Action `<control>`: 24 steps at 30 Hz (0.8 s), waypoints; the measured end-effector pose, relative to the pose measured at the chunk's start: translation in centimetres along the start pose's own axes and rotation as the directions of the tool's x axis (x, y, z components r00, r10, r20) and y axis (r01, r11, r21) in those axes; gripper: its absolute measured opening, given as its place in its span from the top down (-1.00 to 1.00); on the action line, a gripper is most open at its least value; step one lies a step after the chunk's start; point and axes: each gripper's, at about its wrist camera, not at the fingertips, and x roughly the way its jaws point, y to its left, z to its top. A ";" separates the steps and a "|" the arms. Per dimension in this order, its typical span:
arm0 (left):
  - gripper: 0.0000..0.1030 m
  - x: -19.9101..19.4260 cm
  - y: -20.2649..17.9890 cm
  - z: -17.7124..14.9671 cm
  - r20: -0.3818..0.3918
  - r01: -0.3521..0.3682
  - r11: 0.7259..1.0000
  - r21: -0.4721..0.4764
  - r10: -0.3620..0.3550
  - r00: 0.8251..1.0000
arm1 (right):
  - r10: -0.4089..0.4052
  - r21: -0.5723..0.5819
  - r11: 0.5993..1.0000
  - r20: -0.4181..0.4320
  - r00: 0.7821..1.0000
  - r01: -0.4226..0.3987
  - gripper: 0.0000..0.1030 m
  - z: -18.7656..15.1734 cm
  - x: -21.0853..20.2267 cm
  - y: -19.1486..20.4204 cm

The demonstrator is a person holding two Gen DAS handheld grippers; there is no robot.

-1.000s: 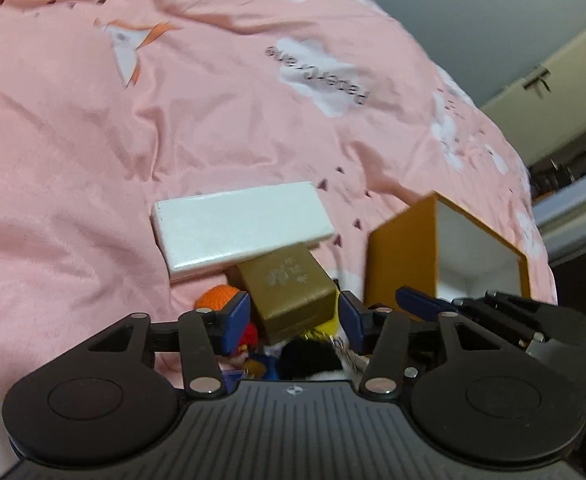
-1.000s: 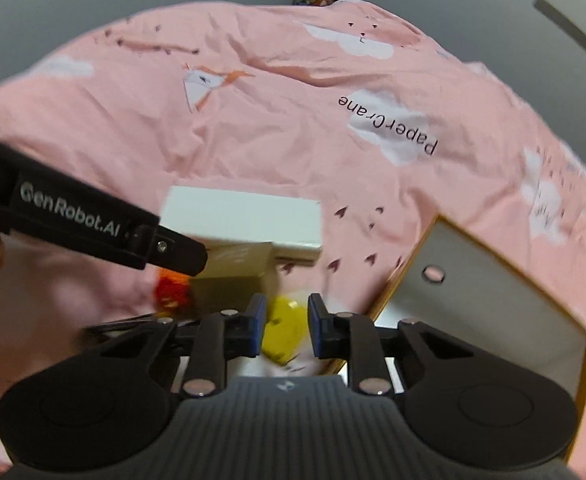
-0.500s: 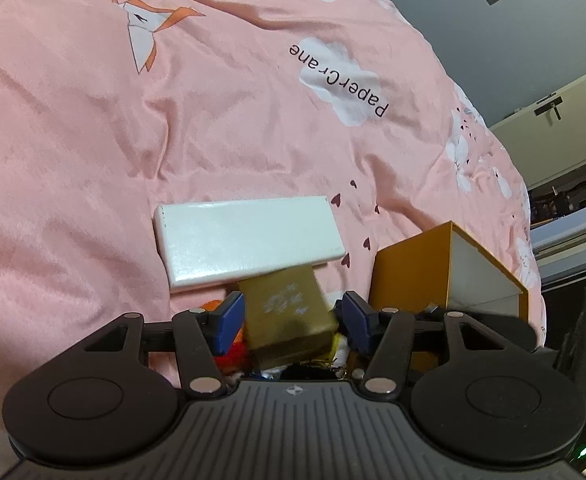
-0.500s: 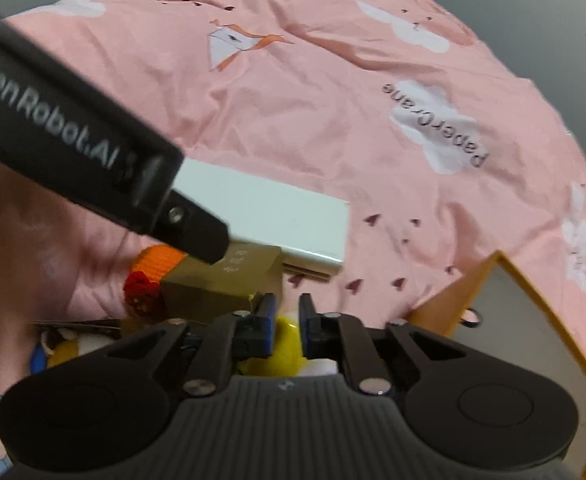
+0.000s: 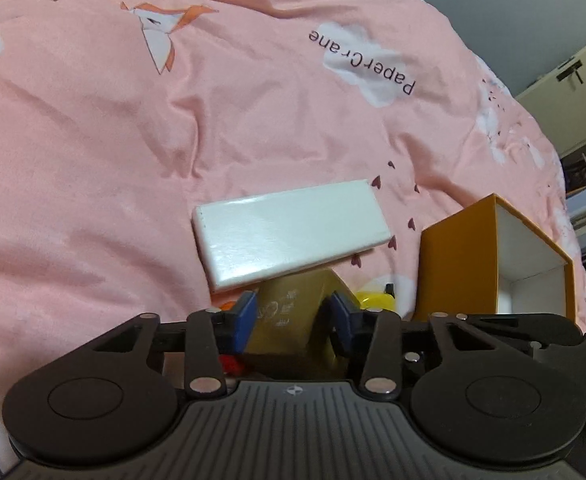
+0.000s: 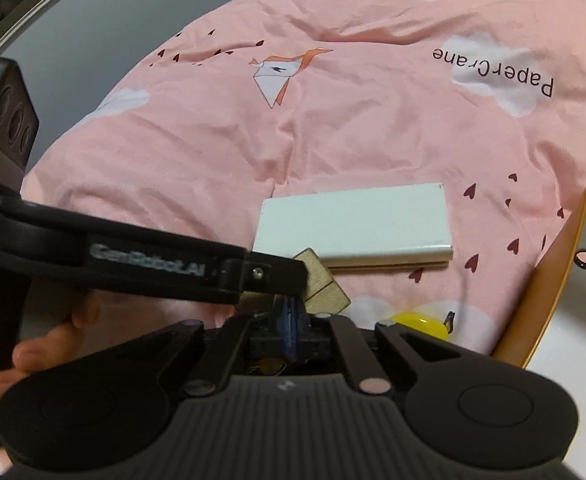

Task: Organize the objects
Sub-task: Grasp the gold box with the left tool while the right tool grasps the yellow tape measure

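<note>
Fingers of left gripper just closed onto gold box; right gripper pinched together, empty. Orange box: visible white interior bare, rest hidden.

A small gold box with pale printed markings sits tilted, its far end tucked under the edge of a flat white box lying on the pink bed cover. An open orange box, white inside, stands to the right.

Lighting was dim and warm; fisheye bending curved the frame edges, and lower foreground looked possibly motion-blurred.
</note>
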 end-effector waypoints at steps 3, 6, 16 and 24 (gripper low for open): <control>0.09 0.0 -0.5 -0.3 0.006 -0.008 0.998 0.057 0.007 1.000 | -0.012 -0.011 1.000 -0.007 1.000 0.012 0.94 -0.1 0.0 0.1; 0.09 -0.1 -0.5 -0.5 0.009 -0.010 0.997 0.075 0.009 1.000 | -0.057 -0.056 0.997 -0.016 0.998 0.056 0.88 -0.1 -0.3 0.4; 0.16 -1.3 0.2 -0.5 0.039 -0.022 0.997 0.071 0.019 0.999 | -0.141 -0.115 0.984 -0.059 0.988 0.133 0.90 -0.4 1.6 -0.5; -0.06 -2.3 0.4 0.9 0.053 -0.023 0.997 0.069 0.019 0.998 | -0.082 -0.150 0.986 -0.024 0.996 0.077 0.91 0.0 2.4 1.0</control>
